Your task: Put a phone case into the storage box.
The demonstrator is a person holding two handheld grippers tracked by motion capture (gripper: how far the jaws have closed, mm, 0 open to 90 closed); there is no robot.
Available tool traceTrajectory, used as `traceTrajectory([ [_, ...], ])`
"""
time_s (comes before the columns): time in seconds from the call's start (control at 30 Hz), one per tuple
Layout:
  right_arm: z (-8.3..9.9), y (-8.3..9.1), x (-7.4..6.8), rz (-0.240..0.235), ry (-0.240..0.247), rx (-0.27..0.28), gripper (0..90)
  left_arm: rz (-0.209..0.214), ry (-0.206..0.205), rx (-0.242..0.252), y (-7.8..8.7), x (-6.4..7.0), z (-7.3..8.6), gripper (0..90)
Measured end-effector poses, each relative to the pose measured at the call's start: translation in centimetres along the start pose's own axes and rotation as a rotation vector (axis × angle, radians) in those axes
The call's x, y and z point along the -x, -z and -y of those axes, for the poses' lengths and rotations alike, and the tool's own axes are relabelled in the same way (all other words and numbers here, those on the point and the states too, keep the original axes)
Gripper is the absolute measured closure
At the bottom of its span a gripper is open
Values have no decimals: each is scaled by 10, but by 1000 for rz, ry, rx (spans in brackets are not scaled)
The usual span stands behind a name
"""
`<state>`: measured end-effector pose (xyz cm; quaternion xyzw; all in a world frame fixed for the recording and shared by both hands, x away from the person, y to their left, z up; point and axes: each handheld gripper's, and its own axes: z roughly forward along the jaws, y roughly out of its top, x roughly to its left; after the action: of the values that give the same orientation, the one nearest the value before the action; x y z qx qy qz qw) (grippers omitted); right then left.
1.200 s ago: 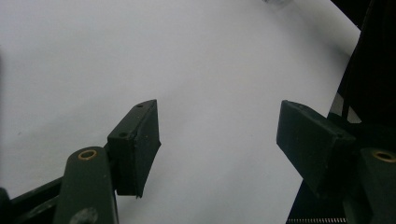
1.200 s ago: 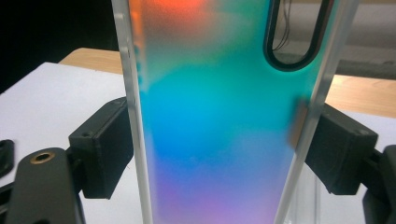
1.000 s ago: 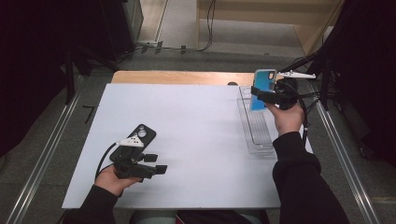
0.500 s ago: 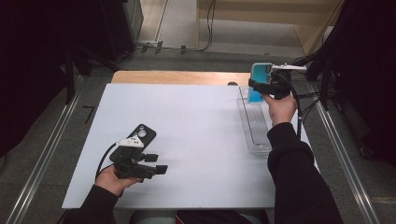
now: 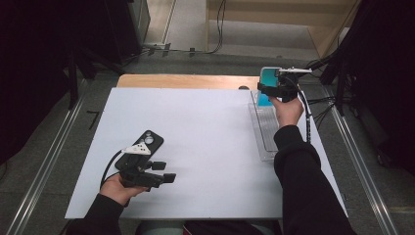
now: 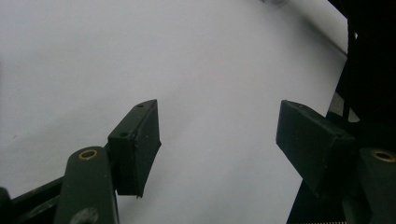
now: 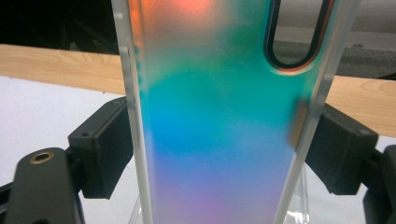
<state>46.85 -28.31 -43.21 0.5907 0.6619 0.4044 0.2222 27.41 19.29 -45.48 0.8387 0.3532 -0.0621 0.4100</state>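
phone case (image 7: 224, 135), iridescent teal shading to violet with clear rims, is held upright by the right tongs (image 5: 275, 84) above the far end of a clear tray (image 5: 265, 142) at the far right of the white surface (image 5: 205, 132); in the right gripper view both pads are seen pressed against its long clear edges, below the oval camera cutout. it is judged to be light, thin and somewhat flexible, with smooth, slippery sides, so a squeeze across the rims is likely to bow it or let it twist; a hold lower on the stiffer side walls, away from the cutout, would seem safer. the left tongs (image 5: 164, 172) are held low over the near left of the surface with jaws wide apart and nothing between them, as the left gripper view confirms. a second, black case (image 5: 149, 140) lies flat just beyond them. open room is plentiful across the middle of the surface; on the right, the tray walls, the wooden far edge (image 5: 186, 81) and the trailing cables are the things to be cleared.
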Motion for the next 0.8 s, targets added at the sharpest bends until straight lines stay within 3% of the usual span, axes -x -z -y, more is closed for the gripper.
traceTrajectory([
  [0.17, 4, -11, -1, 28, 6, -7, 153, 0, -3, -5, -1, 0, 0, 306],
  [0.33, 7, -19, -2, 30, -42, -14, 151, 1, -2, -5, -1, 0, 0, 306],
  [0.57, 11, -28, -6, 103, 22, -39, 150, 5, -3, -2, -1, 0, 0, 306],
  [0.67, 12, -31, -5, 69, 37, -55, 149, 5, 1, -6, -1, 0, 0, 306],
  [0.8, 13, -33, -3, 42, -7, -41, 145, 6, 2, -6, -2, 0, 0, 306],
])
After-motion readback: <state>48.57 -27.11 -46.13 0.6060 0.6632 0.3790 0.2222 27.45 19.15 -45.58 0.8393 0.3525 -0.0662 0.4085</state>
